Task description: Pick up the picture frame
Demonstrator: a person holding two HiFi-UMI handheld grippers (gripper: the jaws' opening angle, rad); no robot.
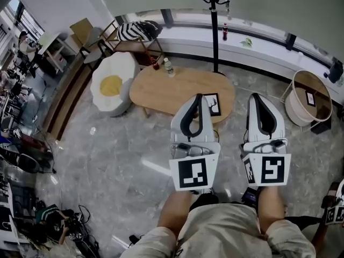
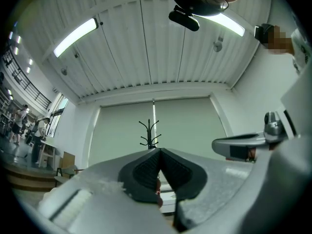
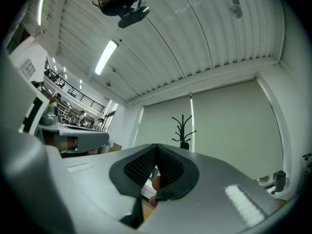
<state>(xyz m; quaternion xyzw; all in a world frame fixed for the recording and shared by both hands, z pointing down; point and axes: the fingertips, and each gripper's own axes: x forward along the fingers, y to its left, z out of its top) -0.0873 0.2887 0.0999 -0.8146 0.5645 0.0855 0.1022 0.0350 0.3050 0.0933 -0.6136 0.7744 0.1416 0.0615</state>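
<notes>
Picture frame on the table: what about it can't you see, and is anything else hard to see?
1. Picture frame: in the head view, its left side hides behind the left tool, and its drawing is too small to tell.
2. Both gripper views: the frame does not show at all; they aim too high.
3. Basket: in the head view, the white card inside is too small to read.
</notes>
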